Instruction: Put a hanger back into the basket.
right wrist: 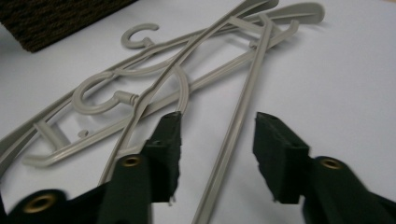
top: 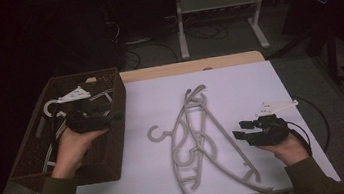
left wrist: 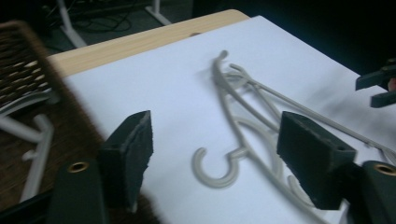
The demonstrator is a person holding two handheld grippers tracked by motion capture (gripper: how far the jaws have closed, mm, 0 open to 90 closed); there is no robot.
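Grey plastic hangers (top: 201, 143) lie tangled on the white sheet (top: 240, 93), and they are my landmark for everything else. Nearest me, just right of their lower ends, my right gripper (top: 245, 132) hovers low, jaws apart with nothing pressed between them; in the right gripper view one long bar (right wrist: 233, 135) of a hanger runs up between my pads, not yet touched. My right hand (top: 290, 147) sits well right of the pile.

Left of the hangers stands the brown woven basket (top: 114, 135), with white hangers (top: 71, 96) already lying inside it. My left gripper (top: 93, 118) hangs over the basket's near-right part, jaws apart and empty; its own view looks across to the hook (left wrist: 217, 165) of the closest hanger on the sheet.

I judge the work to be clearing hangers into the basket, one at a time, and this is the reach for the next one. What comes next, as I see it: lower the right pads around that bar, close on it, and lift slowly, since the hangers overlap and one may drag another along. Beyond the hangers the wooden table edge (top: 191, 66) shows past the sheet.
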